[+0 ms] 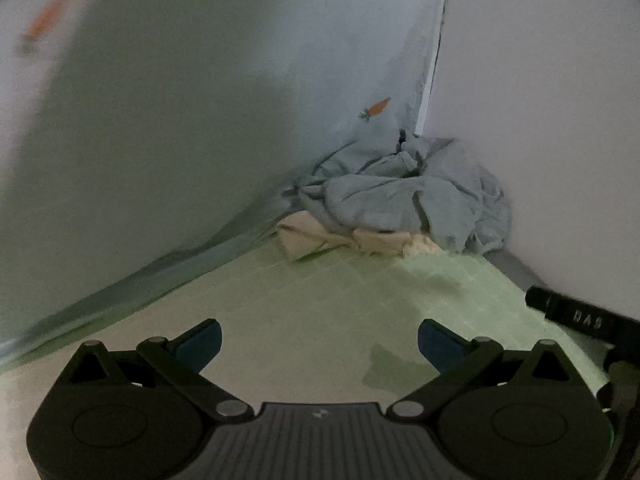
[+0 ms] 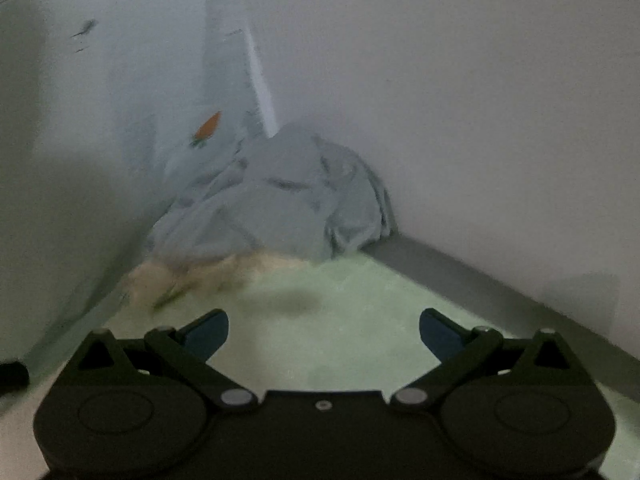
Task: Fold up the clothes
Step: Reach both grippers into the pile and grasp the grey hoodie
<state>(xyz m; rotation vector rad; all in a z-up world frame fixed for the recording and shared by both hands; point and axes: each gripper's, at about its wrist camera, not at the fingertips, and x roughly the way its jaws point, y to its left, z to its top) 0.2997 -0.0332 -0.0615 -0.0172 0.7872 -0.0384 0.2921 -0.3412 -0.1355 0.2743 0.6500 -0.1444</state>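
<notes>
A crumpled grey-blue garment (image 1: 404, 196) lies heaped in the far corner on the pale green surface (image 1: 320, 300), on top of a cream cloth (image 1: 340, 238). Both show in the right wrist view too, the grey-blue garment (image 2: 276, 204) above the cream cloth (image 2: 192, 276), blurred. My left gripper (image 1: 320, 344) is open and empty, well short of the heap. My right gripper (image 2: 324, 334) is open and empty, also short of the heap.
A light blue sheet with carrot prints (image 1: 375, 108) hangs along the left side. A white wall (image 1: 540, 120) closes the right, with a grey ledge (image 2: 460, 276) at its foot. Part of the other gripper's black body (image 1: 580, 316) shows at the right edge.
</notes>
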